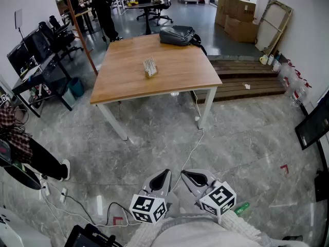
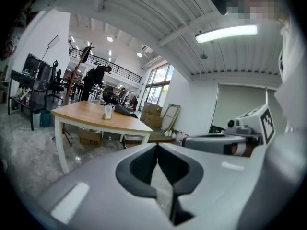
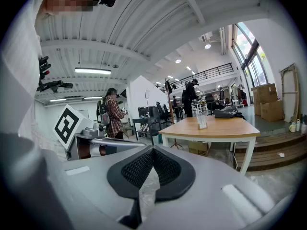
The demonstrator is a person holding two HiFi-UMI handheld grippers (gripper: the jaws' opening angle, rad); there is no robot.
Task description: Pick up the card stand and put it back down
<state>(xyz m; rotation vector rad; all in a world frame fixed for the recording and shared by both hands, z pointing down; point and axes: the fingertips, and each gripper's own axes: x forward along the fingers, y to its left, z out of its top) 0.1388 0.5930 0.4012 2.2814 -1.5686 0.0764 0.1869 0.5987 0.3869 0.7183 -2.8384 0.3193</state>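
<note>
The card stand (image 1: pixel 149 67), a small clear holder with cards, stands upright near the middle of the wooden table (image 1: pixel 180 78). It is far ahead of both grippers. My left gripper (image 1: pixel 165 173) and right gripper (image 1: pixel 185 174) hang low over the floor, close to my body, side by side, each shut with nothing between its jaws. In the left gripper view the card stand (image 2: pixel 108 111) is small on the table (image 2: pixel 91 118), beyond the shut left gripper (image 2: pixel 157 145). The right gripper view has the card stand (image 3: pixel 202 120) on the table (image 3: pixel 225 130), past the shut right gripper (image 3: pixel 153 149).
A grey bag (image 1: pixel 177 35) lies at the table's far edge. Cables (image 1: pixel 191 148) run across the marble floor between me and the table. Wooden steps (image 1: pixel 247 78) and cardboard boxes (image 1: pixel 235 14) sit to the right, desks and chairs (image 1: pixel 46 50) to the left. A person in plaid (image 1: pixel 13 130) stands at far left.
</note>
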